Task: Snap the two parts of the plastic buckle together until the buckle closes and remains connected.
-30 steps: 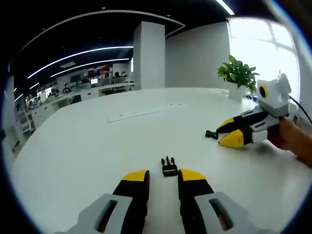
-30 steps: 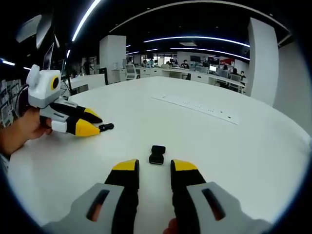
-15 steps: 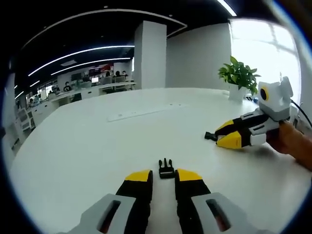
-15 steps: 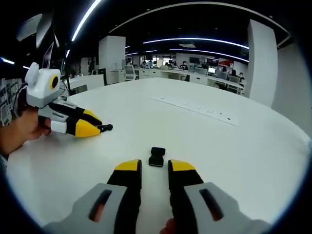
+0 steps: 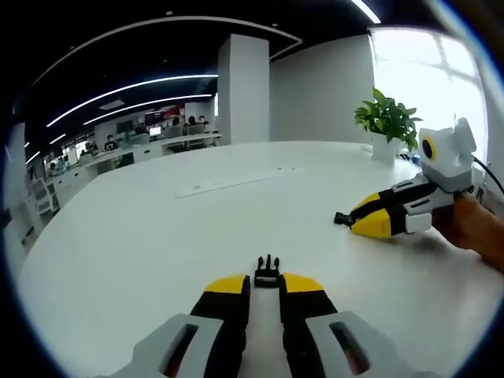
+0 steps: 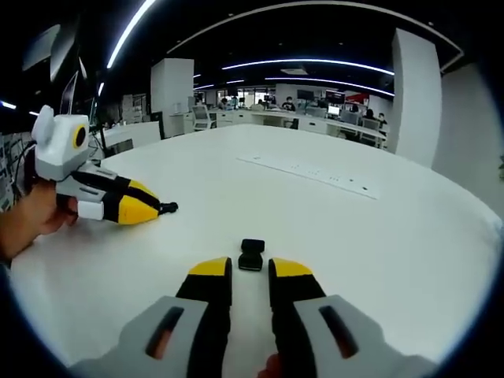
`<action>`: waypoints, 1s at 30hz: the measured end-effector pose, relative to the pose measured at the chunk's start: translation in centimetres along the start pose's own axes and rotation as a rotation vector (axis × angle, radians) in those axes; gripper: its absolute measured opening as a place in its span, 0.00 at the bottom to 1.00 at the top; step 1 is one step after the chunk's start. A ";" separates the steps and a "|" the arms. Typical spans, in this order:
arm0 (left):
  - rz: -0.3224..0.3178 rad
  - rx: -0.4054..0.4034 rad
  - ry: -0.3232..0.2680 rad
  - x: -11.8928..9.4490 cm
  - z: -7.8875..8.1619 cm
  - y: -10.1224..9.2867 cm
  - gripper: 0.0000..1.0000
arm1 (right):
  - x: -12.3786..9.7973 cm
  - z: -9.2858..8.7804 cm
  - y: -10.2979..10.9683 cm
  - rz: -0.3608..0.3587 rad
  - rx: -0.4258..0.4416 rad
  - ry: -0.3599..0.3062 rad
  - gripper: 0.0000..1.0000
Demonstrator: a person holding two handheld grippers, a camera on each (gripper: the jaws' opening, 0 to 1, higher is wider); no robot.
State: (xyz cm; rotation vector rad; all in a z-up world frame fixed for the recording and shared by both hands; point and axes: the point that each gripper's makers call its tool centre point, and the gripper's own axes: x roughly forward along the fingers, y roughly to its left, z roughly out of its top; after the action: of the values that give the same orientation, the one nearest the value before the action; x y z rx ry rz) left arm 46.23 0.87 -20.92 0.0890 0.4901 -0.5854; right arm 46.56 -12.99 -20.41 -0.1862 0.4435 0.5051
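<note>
On the white worktop (image 5: 142, 236) the two halves of the black plastic buckle lie apart, each just ahead of one gripper. In the left gripper view the left gripper (image 5: 265, 285) has its yellow-tipped jaws parted by a narrow gap and holding nothing, with the pronged buckle half (image 5: 267, 272) lying on the worktop right at their tips, prongs pointing away. In the right gripper view the right gripper (image 6: 250, 271) is likewise nearly closed with a slim gap and empty, and the socket buckle half (image 6: 251, 255) sits just beyond its tips. Each view also catches the other gripper held in a hand (image 5: 472, 224) at the side, with the far buckle half at its yellow tips. A long pale strip (image 6: 307, 171) lies flat further across the worktop, and a potted plant (image 5: 386, 122) stands near the window; no lettering or labels can be read anywhere
</note>
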 end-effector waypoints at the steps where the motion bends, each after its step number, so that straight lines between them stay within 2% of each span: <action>1: 0.000 0.000 0.000 0.0 0.0 0.0 0.14 | 0.0 0.0 0.0 -0.003 0.000 0.000 0.18; 18: 0.001 0.003 0.000 0.1 0.1 -0.2 0.12 | 0.0 0.1 -0.2 -0.023 0.021 0.002 0.16; 24: -0.001 0.001 -0.001 0.1 0.1 -0.2 0.12 | -0.1 0.0 -0.4 -0.032 0.016 0.002 0.12; 30: -0.001 0.003 -0.002 0.1 0.1 -0.1 0.12 | -0.1 -0.1 -0.1 -0.021 0.012 -0.004 0.14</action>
State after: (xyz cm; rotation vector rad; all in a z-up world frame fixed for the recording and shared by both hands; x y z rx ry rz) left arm 46.32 0.67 -20.87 0.0909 0.4873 -0.5873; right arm 46.48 -13.20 -20.47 -0.1782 0.4404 0.4823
